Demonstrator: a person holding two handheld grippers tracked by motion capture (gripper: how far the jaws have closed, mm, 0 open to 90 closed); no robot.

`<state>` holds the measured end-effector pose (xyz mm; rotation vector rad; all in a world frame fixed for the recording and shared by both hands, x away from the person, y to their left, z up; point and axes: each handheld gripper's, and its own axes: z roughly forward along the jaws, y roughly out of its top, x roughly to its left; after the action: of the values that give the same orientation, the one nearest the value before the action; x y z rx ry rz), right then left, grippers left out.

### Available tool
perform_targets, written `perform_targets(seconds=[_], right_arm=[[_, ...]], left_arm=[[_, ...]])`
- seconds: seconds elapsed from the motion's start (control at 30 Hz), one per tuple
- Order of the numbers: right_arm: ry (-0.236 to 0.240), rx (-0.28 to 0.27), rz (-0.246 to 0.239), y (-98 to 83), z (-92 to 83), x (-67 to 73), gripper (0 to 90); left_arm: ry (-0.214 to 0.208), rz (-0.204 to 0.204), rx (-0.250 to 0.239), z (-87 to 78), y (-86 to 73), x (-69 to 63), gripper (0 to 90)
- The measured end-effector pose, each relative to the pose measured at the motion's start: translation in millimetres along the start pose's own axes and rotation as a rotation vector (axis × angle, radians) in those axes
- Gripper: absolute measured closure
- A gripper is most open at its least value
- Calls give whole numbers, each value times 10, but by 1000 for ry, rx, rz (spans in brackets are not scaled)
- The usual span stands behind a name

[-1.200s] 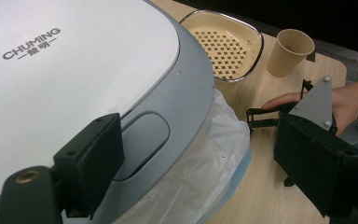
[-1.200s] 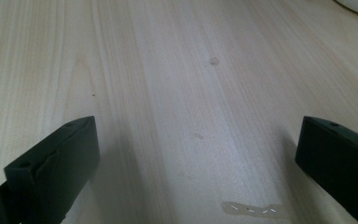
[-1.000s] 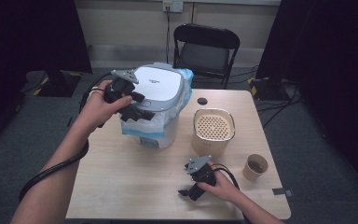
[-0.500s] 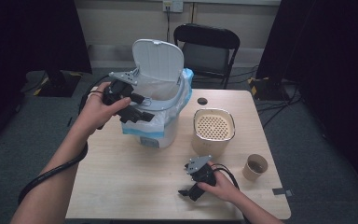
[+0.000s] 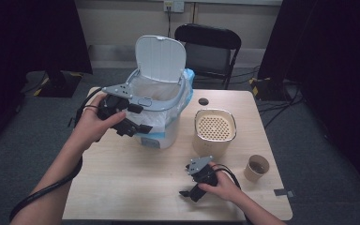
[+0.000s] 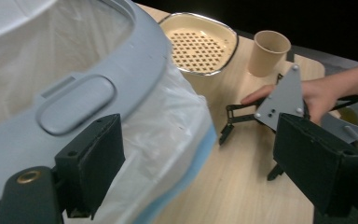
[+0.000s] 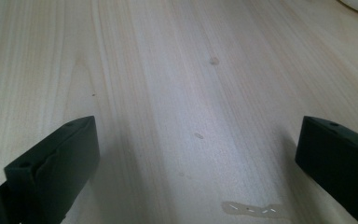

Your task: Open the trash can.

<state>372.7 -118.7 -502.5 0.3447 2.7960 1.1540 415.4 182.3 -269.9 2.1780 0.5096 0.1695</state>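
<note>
Now holding the left gripper (image 5: 139,119), jaws apart and empty, just before the bin's (image 5: 166,136) latch button (image 6: 77,102), lid (image 5: 161,58) upright, resting the wide-open right gripper (image 5: 190,196) on the table (image 5: 122,187) near the bin, probably needing next a reach for the paper cup (image 5: 256,168).

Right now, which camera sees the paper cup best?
The left gripper view: the paper cup looks big and close there, standing upright beside the cream basket. The high view shows it small, from above, near the right edge of the table.
</note>
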Motion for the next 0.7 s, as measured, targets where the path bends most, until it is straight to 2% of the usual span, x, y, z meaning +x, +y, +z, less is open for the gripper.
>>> perform_targets(seconds=[0.07,0.1,0.13,0.33,0.47,0.7], right_arm=[[1,0,1,0,-1,0,0],[0,0,1,0,0,0,0],[-3,0,-2,1,-1,0,0],[1,-1,-7,3,2,-7,0],[1,-1,-8,3,2,-7,0],[3,-2,-7,3,2,-7,0]], left_arm=[[-10,-3,-7,23,-54,-35,159],[-11,12,5,22,-72,-37,159],[-22,4,-7,53,-132,-63,159],[-45,-11,-2,132,-275,-111,159],[-41,-3,8,185,-370,-150,159],[-43,-12,18,235,-508,-156,159]])
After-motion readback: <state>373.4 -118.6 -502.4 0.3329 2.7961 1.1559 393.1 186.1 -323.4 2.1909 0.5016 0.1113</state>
